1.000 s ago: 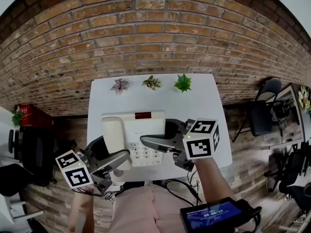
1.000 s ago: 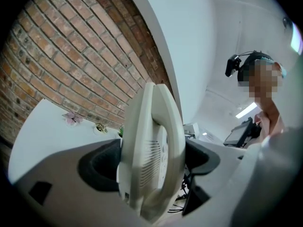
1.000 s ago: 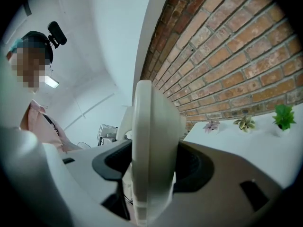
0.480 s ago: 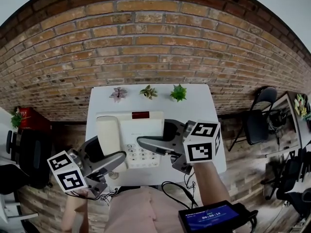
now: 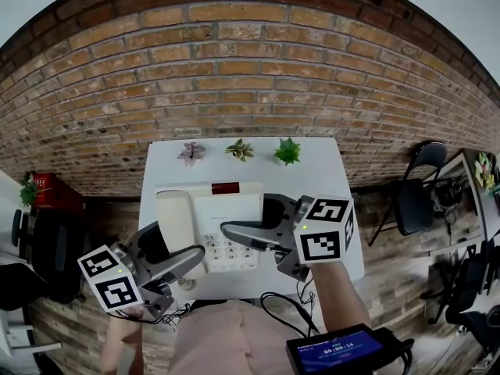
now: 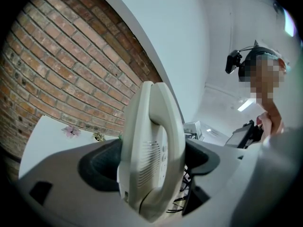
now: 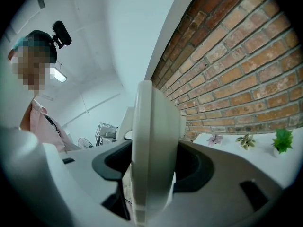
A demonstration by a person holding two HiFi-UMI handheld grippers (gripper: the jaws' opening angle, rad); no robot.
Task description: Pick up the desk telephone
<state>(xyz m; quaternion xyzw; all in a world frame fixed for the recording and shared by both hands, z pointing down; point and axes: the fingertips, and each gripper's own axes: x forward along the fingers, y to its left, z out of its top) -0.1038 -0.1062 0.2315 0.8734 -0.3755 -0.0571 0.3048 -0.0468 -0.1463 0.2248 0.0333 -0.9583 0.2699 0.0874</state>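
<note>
The cream desk telephone (image 5: 211,217), with its handset on the left and a keypad at the front, hangs level above the white table (image 5: 328,170). My left gripper (image 5: 191,258) is shut on its near-left corner, at the handset side. My right gripper (image 5: 234,233) is shut on its right edge. In the left gripper view the telephone (image 6: 151,150) stands edge-on between the dark pads (image 6: 99,169). The right gripper view shows the telephone's thin edge (image 7: 151,145) clamped the same way. A black cord (image 5: 281,303) trails from under the telephone.
Three small potted plants (image 5: 191,151) (image 5: 240,148) (image 5: 287,150) line the table's far edge against the brick wall (image 5: 234,69). A black chair (image 5: 414,194) stands to the right, a red box (image 5: 47,190) to the left. A screen device (image 5: 344,350) sits near my right forearm.
Both grippers have risen a little with the telephone clamped between them. Over the last half second they have hardly moved.
</note>
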